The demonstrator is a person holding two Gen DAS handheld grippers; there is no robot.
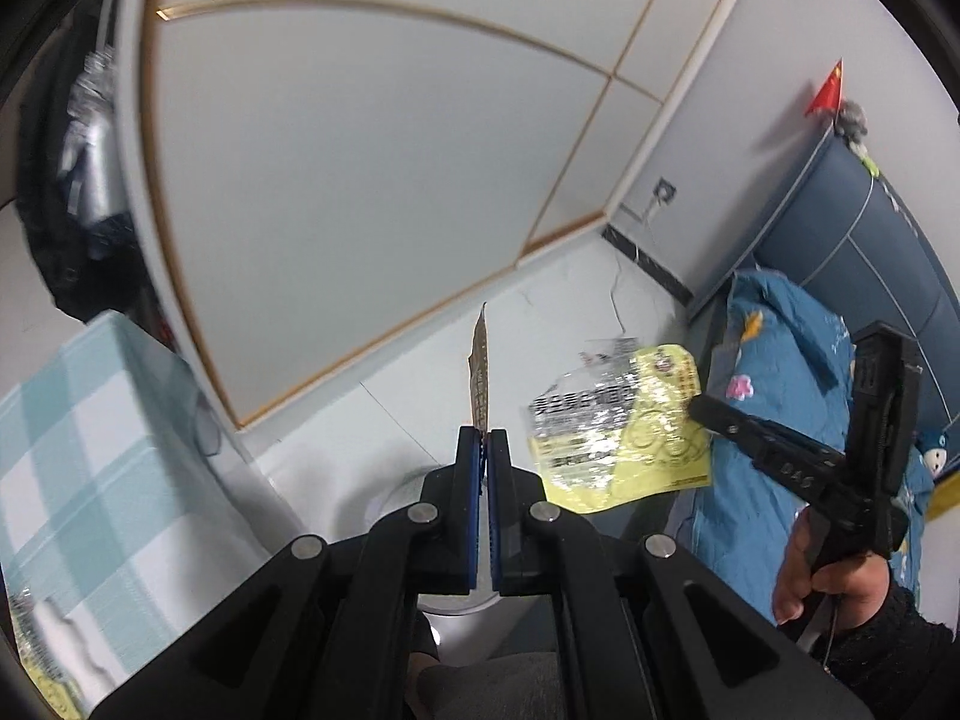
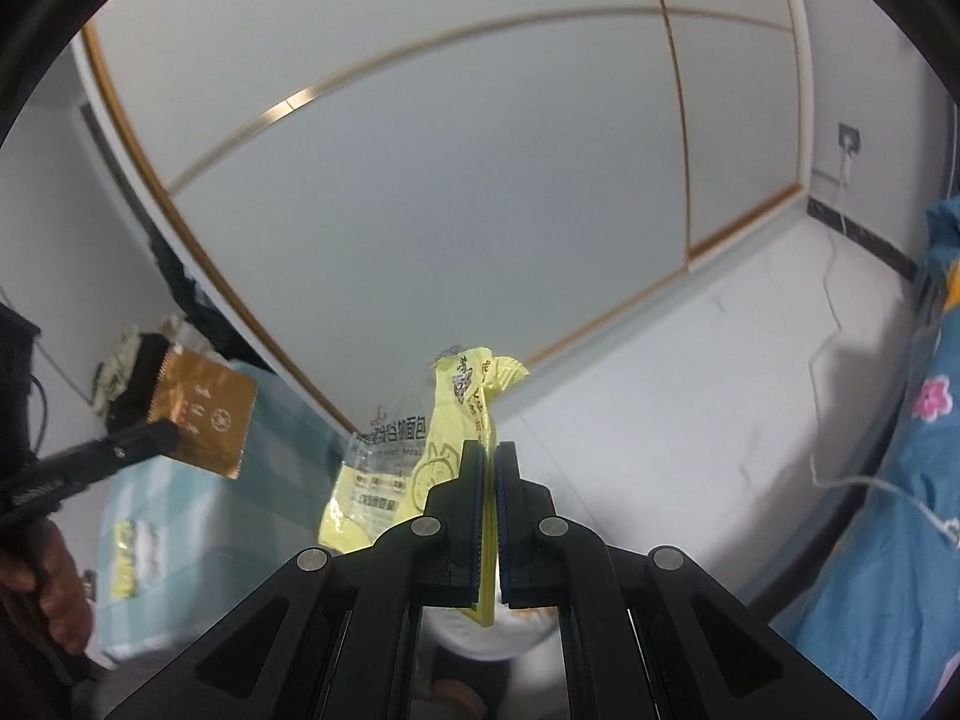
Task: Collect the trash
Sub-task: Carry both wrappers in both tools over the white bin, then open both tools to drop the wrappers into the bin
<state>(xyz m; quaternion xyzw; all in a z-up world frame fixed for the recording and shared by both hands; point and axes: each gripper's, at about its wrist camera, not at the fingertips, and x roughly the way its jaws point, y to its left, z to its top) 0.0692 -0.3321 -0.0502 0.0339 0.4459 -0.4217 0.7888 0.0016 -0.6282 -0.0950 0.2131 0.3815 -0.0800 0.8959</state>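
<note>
In the left wrist view, a teal-and-white checked box (image 1: 78,462) sat at far left below hanging dark clothes (image 1: 78,180). The left gripper (image 1: 483,433) was clenched on a thin brown foil wrapper (image 1: 479,378), seen edge-on and sticking up from the pads. To its right hung the yellow bread wrapper (image 1: 624,426) (crinkled, partly clear), pinched at its right edge by the right gripper (image 1: 699,411), with the person's right hand (image 1: 822,564) on the handle. A blue floral quilt (image 1: 780,348) lay on the bed behind.

In the right wrist view, the left gripper (image 2: 162,438) came in from the left edge holding the brown foil wrapper (image 2: 201,417) flat-on, above the checked box (image 2: 198,540). At center the right gripper (image 2: 493,447) was shut tight on the yellow bread wrapper (image 2: 420,462), which stood up between the pads. A white cable (image 2: 840,480) trailed over the floor toward the quilt (image 2: 912,510) at right.
</note>
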